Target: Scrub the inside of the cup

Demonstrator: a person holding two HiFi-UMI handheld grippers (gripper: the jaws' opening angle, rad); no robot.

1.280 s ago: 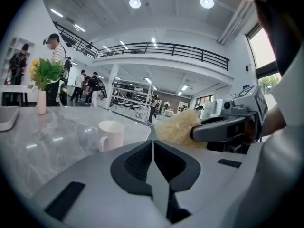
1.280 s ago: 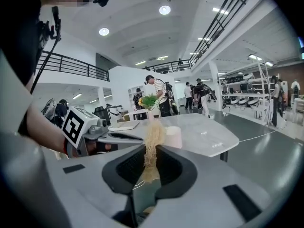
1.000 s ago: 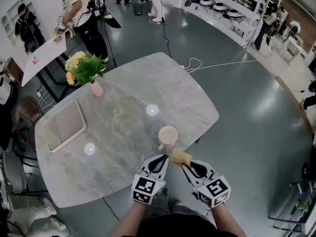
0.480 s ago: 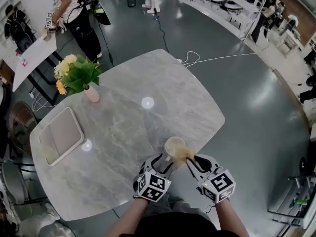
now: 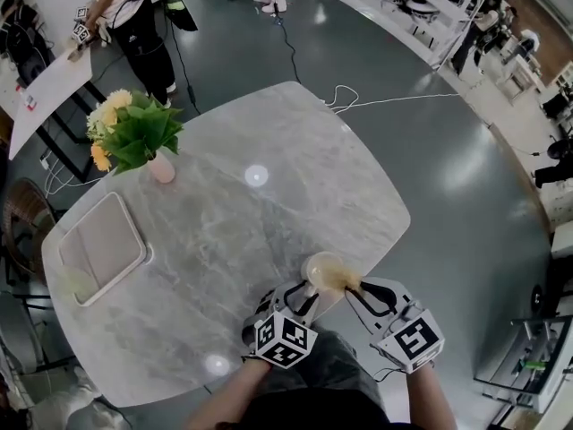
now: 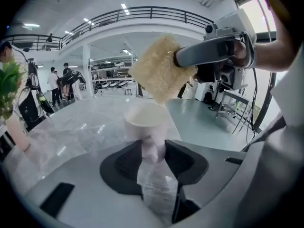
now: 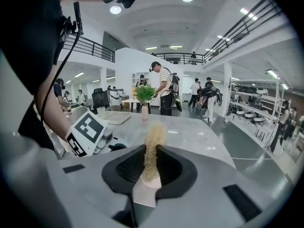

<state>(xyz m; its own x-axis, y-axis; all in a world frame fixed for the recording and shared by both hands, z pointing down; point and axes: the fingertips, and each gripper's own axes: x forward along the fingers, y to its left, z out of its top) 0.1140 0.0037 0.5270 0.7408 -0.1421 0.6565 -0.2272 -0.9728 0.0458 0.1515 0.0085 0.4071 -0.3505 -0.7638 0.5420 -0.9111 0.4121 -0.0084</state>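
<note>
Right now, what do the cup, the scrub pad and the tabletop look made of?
The cup looks like glazed ceramic: pale, smooth, thick rim. The scrub pad is coarse yellowish fibre, loofah or synthetic: ragged open weave. The tabletop is marble or marble-look, polished: grey veins, sharp lamp reflections.

Centre and far right of bench stand bare: free passage. Obstructions: tray at left edge, flower vase at far left, both well apart from cup at near edge. Over cup mouth, sponge clamped in right hand-held gripper bars entry. Left hand-held gripper, jaws just closed further on cup handle, blocks near side
</note>
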